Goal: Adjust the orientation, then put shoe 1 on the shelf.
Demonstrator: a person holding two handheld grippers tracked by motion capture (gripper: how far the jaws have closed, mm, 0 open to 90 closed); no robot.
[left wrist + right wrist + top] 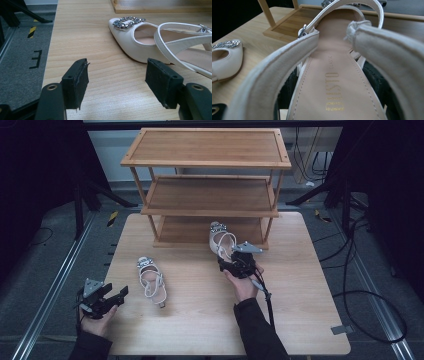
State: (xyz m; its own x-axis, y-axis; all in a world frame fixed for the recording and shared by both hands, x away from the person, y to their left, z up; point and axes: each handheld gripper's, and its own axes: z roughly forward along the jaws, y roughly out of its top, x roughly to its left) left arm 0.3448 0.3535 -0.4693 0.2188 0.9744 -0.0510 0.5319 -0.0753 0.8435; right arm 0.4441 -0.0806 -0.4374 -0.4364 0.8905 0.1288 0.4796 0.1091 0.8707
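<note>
Bare tabletop (pixel 200 320) around loose shoe (pixel 151 278)

A three-tier rack (pixel 206 185) stands at the bench's (pixel 300 320) twelve o'clock edge. One shoe (pixel 151 277) lies on the bench at nine o'clock of centre. The other shoe (pixel 220 240) sits at one o'clock, its toe on the rack's lowest shelf.

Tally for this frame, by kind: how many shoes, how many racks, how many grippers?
Shoes: 2, one white shoe on the table and one white shoe held at the rack
Shoe racks: 1, the three-tier wooden rack
Grippers: 2, the left gripper and the right gripper
Total: 5
</note>
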